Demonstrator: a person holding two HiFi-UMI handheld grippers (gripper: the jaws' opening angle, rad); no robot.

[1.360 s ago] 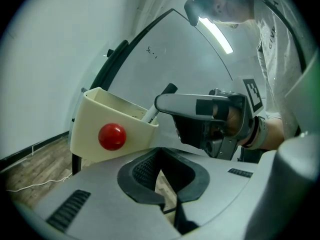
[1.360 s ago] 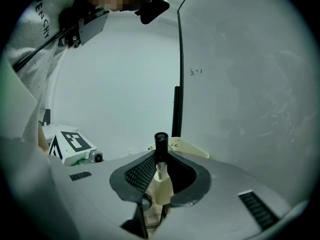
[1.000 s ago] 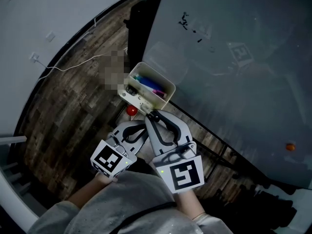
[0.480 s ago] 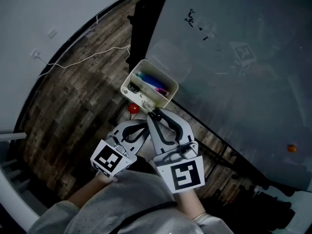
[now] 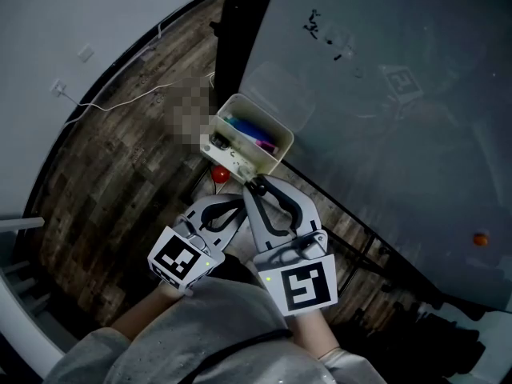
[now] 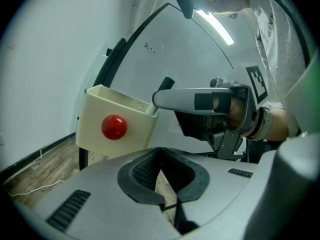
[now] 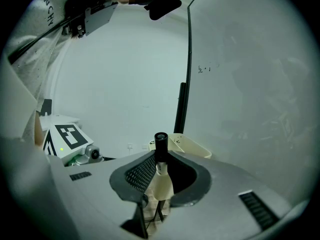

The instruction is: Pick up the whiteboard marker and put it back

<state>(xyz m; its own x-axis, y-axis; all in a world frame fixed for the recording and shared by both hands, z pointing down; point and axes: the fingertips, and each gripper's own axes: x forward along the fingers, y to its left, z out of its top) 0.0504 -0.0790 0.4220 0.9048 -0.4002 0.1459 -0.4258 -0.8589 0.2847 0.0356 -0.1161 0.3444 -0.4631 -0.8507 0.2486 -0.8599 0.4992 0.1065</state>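
My right gripper (image 7: 160, 186) is shut on the whiteboard marker (image 7: 160, 151), a white barrel with a black cap that stands up between the pads. In the head view the right gripper (image 5: 254, 189) has its tip just below the cream marker box (image 5: 276, 157) fixed to the whiteboard; blue and pink markers (image 5: 248, 133) lie inside. The left gripper (image 5: 232, 212) sits beside it on the left, jaws together and empty. The left gripper view shows its pads (image 6: 145, 171) meeting, the box (image 6: 95, 134) ahead, and the right gripper's finger (image 6: 195, 100) at the box's rim.
The grey whiteboard (image 5: 384, 134) on its black stand fills the right, with small black marks (image 5: 320, 29) and an orange magnet (image 5: 479, 238). A red knob (image 5: 219, 174) sits on the box's side. Wooden floor (image 5: 104, 174) with a white cable (image 5: 120, 104) lies to the left.
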